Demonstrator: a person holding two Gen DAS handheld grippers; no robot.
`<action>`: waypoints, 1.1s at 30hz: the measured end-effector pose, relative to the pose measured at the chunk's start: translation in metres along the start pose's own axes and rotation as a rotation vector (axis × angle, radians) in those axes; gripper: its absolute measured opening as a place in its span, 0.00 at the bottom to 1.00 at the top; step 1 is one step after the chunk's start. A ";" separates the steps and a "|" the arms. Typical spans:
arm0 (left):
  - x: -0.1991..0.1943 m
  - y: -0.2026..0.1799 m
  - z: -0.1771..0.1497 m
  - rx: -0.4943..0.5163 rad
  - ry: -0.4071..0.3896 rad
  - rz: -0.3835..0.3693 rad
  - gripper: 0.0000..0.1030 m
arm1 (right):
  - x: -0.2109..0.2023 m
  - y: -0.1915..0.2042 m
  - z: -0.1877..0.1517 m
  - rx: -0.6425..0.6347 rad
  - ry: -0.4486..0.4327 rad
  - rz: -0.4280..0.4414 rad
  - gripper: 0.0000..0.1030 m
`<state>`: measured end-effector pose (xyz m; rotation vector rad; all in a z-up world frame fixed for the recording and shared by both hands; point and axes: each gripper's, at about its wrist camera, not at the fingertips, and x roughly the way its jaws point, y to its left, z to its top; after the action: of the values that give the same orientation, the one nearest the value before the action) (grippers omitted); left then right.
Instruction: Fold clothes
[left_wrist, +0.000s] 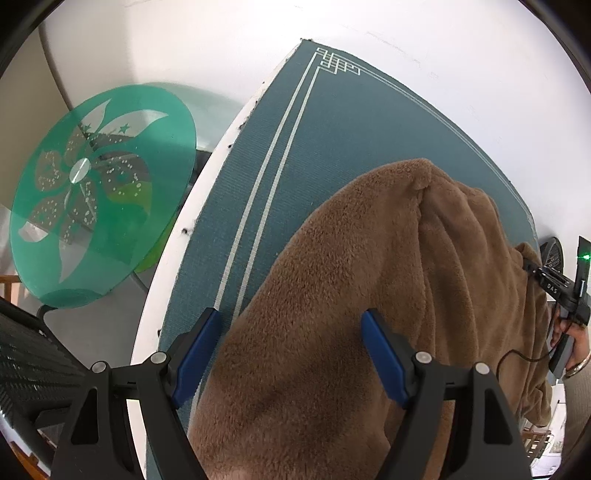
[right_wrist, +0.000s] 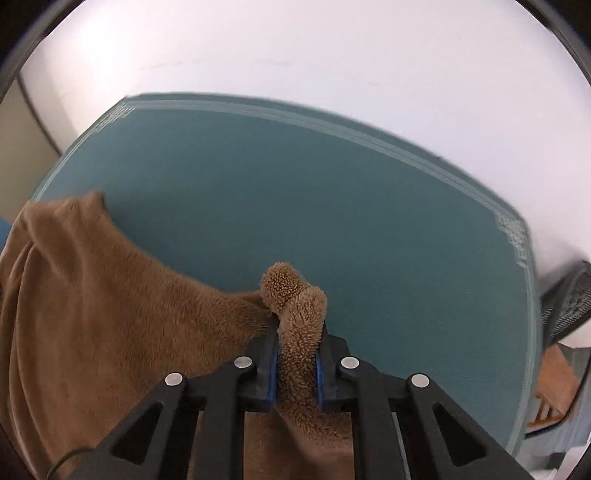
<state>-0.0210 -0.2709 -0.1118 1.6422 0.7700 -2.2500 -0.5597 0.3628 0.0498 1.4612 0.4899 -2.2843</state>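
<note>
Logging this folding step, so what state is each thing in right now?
Brown fleece garment: spread on the mat, one edge lifted and pinched.
Right gripper: shut on the garment's edge.
Left gripper: open, above the garment.
Teal mat: flat, partly covered.
Green glass disc: tilted, beside the table.

The brown fleece garment (right_wrist: 110, 314) runs off the left and bottom edges of both views (its full shape untellable); motion blur softens the teal mat (right_wrist: 332, 184) border.

Left gripper (left_wrist: 291, 325): jaws wide apart above fleece (left_wrist: 369, 266)
Fleece: on teal mat (left_wrist: 332, 122)
Glass disc (left_wrist: 99, 184): left of table
</note>
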 end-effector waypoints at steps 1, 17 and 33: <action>-0.003 0.002 -0.001 -0.006 -0.002 0.002 0.79 | -0.003 -0.005 0.000 0.020 -0.008 0.007 0.29; -0.071 -0.029 -0.070 0.243 -0.037 0.202 0.79 | -0.096 -0.021 -0.113 0.081 -0.073 0.126 0.83; -0.053 -0.019 -0.064 0.239 -0.178 0.688 0.79 | -0.127 -0.020 -0.237 0.015 0.004 -0.012 0.83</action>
<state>0.0391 -0.2255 -0.0718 1.4650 -0.1160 -1.9750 -0.3362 0.5115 0.0731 1.4733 0.4855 -2.2997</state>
